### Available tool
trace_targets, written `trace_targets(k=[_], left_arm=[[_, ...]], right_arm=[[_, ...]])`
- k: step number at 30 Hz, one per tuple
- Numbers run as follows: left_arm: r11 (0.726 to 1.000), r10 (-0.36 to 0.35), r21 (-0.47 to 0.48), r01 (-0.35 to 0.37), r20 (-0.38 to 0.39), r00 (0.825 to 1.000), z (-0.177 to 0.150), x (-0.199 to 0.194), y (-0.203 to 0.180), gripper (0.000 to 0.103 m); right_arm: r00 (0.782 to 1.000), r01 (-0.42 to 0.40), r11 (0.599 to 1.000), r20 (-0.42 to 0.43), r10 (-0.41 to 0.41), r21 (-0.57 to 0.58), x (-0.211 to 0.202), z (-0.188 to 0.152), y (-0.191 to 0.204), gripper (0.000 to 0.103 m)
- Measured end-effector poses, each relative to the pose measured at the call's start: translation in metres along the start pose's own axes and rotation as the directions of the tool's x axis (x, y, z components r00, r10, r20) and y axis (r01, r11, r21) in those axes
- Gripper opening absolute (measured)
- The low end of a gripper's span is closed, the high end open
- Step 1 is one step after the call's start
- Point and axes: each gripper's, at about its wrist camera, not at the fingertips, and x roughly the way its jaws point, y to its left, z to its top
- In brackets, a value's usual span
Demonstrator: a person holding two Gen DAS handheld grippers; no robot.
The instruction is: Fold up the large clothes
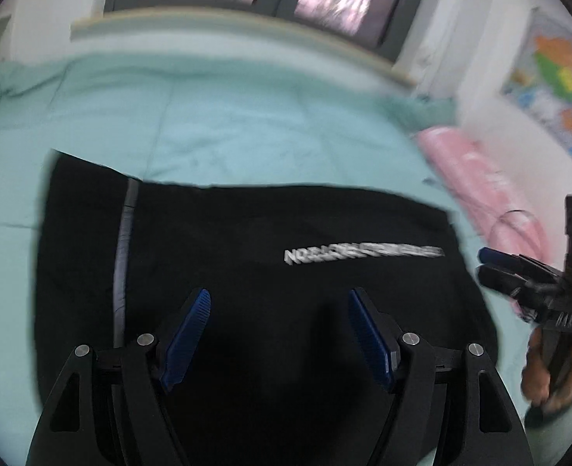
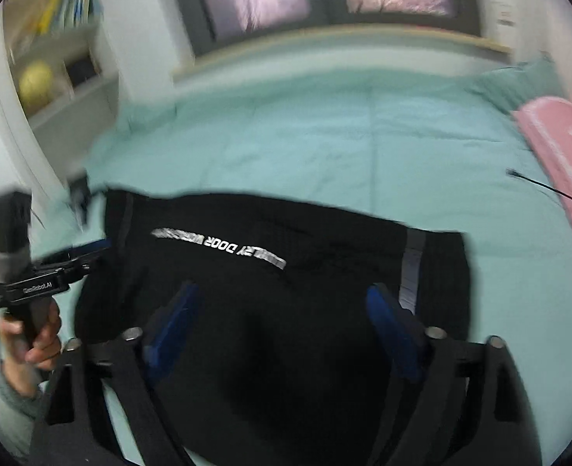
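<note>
Black garment [image 1: 247,272] fills mid-frame, flat on the bed [image 1: 208,116]; left gripper [image 1: 280,334] and right gripper [image 2: 282,330] spread, empty—next grip corners evenly.

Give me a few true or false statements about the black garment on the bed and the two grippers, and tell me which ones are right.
1. The black garment lies on a teal bedspread. True.
2. The left gripper is clamped on the garment. False: its jaws are open and empty.
3. The garment bears white lettering. True.
4. The right gripper holds a pink cloth. False: it is open, and the pink cloth lies at the bed's side.
</note>
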Motion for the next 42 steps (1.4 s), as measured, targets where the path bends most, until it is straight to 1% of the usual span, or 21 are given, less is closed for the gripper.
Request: trace_targets(k=[2, 3, 4, 5, 6, 8, 10, 12, 13, 16, 18, 21, 24, 26, 27, 28, 30, 33, 37, 40, 42], left_arm=[[0.991, 0.103, -0.084, -0.108, -0.07, 0.992, 0.01, 0.044, 0.021, 0.074], [0.986, 0.089, -0.134, -0.102, -0.104, 0.991, 0.01, 0.058, 0.034, 0.076], [0.968, 0.045, -0.237, -0.078, -0.142, 0.989, 0.011, 0.075, 0.057, 0.076], [0.948, 0.001, -0.315, -0.046, -0.14, 0.99, 0.01, 0.085, 0.075, 0.075], [0.945, -0.007, -0.325, -0.037, -0.134, 0.991, 0.011, 0.089, 0.081, 0.075], [0.965, 0.038, -0.254, -0.071, -0.132, 0.991, 0.011, 0.092, 0.071, 0.076], [0.975, 0.081, -0.194, -0.104, -0.122, 0.989, 0.009, 0.089, 0.062, 0.076], [0.972, 0.051, -0.223, -0.072, -0.099, 0.994, 0.009, 0.076, 0.068, 0.075], [0.97, 0.039, -0.236, -0.058, -0.087, 0.995, 0.008, 0.065, 0.07, 0.074], [0.973, 0.038, -0.225, -0.041, -0.019, 0.999, 0.002, 0.014, 0.085, 0.074], [0.974, 0.074, -0.215, -0.067, 0.022, 0.997, -0.006, -0.021, 0.094, 0.074], [0.972, 0.089, -0.221, -0.085, 0.01, 0.996, -0.032, -0.052, 0.11, 0.074], [0.97, 0.067, -0.233, -0.073, -0.037, 0.997, -0.055, -0.044, 0.12, 0.074], [0.957, 0.08, -0.27, -0.105, -0.099, 0.992, -0.066, -0.016, 0.133, 0.077], [0.953, 0.09, -0.279, -0.117, -0.106, 0.99, -0.066, -0.007, 0.135, 0.08], [0.947, 0.108, -0.291, -0.136, -0.108, 0.988, -0.068, 0.001, 0.14, 0.087], [0.933, 0.088, -0.338, -0.122, -0.114, 0.99, -0.068, 0.01, 0.149, 0.09], [0.923, 0.057, -0.375, -0.085, -0.084, 0.995, -0.067, 0.007, 0.155, 0.088], [0.939, 0.098, -0.332, -0.084, 0.026, 0.995, -0.074, -0.033, 0.144, 0.082], [0.964, 0.121, -0.252, -0.089, 0.117, 0.986, -0.08, -0.071, 0.119, 0.082], [0.979, 0.093, -0.195, -0.062, 0.153, 0.984, -0.088, -0.089, 0.102, 0.082]], right_arm=[[0.994, 0.073, 0.997, -0.084, -0.073, -0.014, 0.058, 0.011, 0.003, 0.083], [0.983, 0.108, 0.994, -0.146, -0.109, -0.018, 0.087, 0.013, 0.001, 0.087], [0.964, 0.128, 0.992, -0.234, -0.123, 0.005, 0.123, 0.014, -0.01, 0.096], [0.959, 0.125, 0.991, -0.264, -0.107, 0.052, 0.144, 0.014, -0.021, 0.097], [0.959, 0.092, 0.986, -0.279, -0.051, 0.137, 0.161, 0.014, -0.038, 0.098], [0.962, 0.053, 0.976, -0.273, 0.006, 0.21, 0.172, 0.013, -0.054, 0.098], [0.965, 0.065, 0.982, -0.263, -0.016, 0.179, 0.174, 0.01, -0.05, 0.098], [0.969, 0.061, 0.985, -0.246, -0.019, 0.162, 0.169, 0.009, -0.047, 0.096], [0.974, 0.038, 0.985, -0.229, 0.001, 0.168, 0.16, 0.01, -0.049, 0.091], [0.986, -0.002, 0.986, -0.162, 0.029, 0.168, 0.11, 0.01, -0.056, 0.089], [0.994, 0.028, 0.993, -0.106, -0.016, 0.114, 0.065, 0.0, -0.057, 0.089], [0.991, 0.118, 0.993, -0.073, -0.116, 0.024, 0.016, -0.025, -0.049, 0.089], [0.981, 0.156, 0.988, -0.119, -0.155, -0.003, 0.007, -0.051, -0.05, 0.089], [0.954, 0.229, 0.973, -0.192, -0.23, -0.028, 0.03, -0.064, -0.054, 0.089], [0.944, 0.235, 0.972, -0.234, -0.233, -0.019, 0.047, -0.069, -0.059, 0.089], [0.947, 0.21, 0.978, -0.252, -0.201, 0.01, 0.051, -0.077, -0.067, 0.094], [0.954, 0.175, 0.979, -0.265, -0.142, 0.108, 0.069, -0.082, -0.086, 0.102], [0.967, 0.135, 0.971, -0.238, -0.086, 0.197, 0.074, -0.084, -0.105, 0.101], [0.978, 0.177, 0.977, -0.134, -0.161, 0.115, 0.036, -0.088, -0.088, 0.081], [0.987, 0.149, 0.985, -0.068, -0.143, 0.09, -0.001, -0.094, -0.069, 0.081], [0.99, 0.136, 0.989, -0.034, -0.135, 0.058, -0.017, -0.101, -0.055, 0.081]])
